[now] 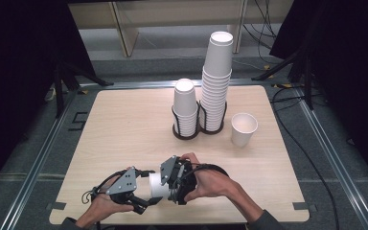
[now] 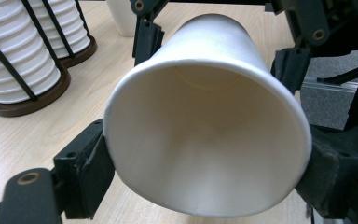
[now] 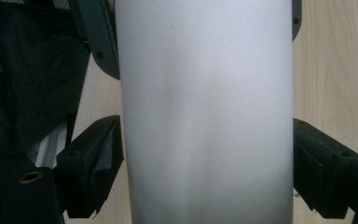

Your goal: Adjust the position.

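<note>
Pale wood-grain laminate covers the tabletop, and near its front edge the person's left hand holds the left tool low over the surface. In the left gripper view its two black jaws press on either side of the flared rim of a white paper cup, which lies on its side with its open mouth toward that camera, so this tool is clamped on the cup. In the high view the same cup spans the short gap between the two tools, just above the tabletop. At its other end sits the right tool, held by the right hand; in the right gripper view its padded jaws stand on either side of the cup's wall, and whether they press on it I cannot tell. Farther back, near the middle of the tabletop, a short stack of white paper cups and a tall stack stand upright in a dark wire holder. Just right of them stands a single white paper cup, upright and mouth up.
</note>
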A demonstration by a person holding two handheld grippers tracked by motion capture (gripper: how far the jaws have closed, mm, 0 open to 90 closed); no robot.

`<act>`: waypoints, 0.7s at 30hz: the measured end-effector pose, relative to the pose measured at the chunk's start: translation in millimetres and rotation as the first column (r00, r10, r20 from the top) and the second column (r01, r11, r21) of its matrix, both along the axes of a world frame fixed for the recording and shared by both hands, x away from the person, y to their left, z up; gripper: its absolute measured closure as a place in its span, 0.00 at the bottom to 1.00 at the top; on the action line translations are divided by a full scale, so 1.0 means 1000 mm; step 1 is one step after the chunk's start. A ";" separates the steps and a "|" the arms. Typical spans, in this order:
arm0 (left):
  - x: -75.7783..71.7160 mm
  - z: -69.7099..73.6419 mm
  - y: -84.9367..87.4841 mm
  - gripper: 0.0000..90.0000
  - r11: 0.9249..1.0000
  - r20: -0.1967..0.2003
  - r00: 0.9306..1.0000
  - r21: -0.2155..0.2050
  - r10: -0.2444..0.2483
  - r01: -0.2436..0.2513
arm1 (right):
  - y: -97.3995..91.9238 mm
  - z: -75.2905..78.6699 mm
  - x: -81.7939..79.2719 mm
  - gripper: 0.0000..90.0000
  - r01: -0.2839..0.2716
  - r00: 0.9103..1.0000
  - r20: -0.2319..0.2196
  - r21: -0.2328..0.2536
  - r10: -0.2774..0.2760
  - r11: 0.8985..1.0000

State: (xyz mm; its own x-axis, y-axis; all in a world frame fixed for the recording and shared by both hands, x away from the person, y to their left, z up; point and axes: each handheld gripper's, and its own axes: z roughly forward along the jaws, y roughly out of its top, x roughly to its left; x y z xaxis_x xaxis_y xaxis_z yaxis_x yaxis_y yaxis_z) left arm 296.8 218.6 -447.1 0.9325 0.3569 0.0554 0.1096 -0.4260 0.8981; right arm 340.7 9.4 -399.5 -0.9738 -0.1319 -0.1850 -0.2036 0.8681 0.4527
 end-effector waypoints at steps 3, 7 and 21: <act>0.000 0.000 0.000 0.18 1.000 -0.002 1.000 0.002 -0.004 0.004 | 0.001 -0.002 0.000 0.21 -0.009 1.000 0.005 -0.007 0.009 1.000; 0.000 -0.001 0.000 0.18 1.000 0.004 1.000 0.002 -0.009 0.009 | 0.001 -0.005 -0.001 0.22 0.015 1.000 -0.017 -0.022 -0.016 1.000; 0.004 0.000 0.009 0.11 0.980 -0.009 0.999 -0.197 0.038 -0.039 | -0.012 -0.001 0.008 0.25 0.021 0.998 -0.065 0.094 -0.015 0.995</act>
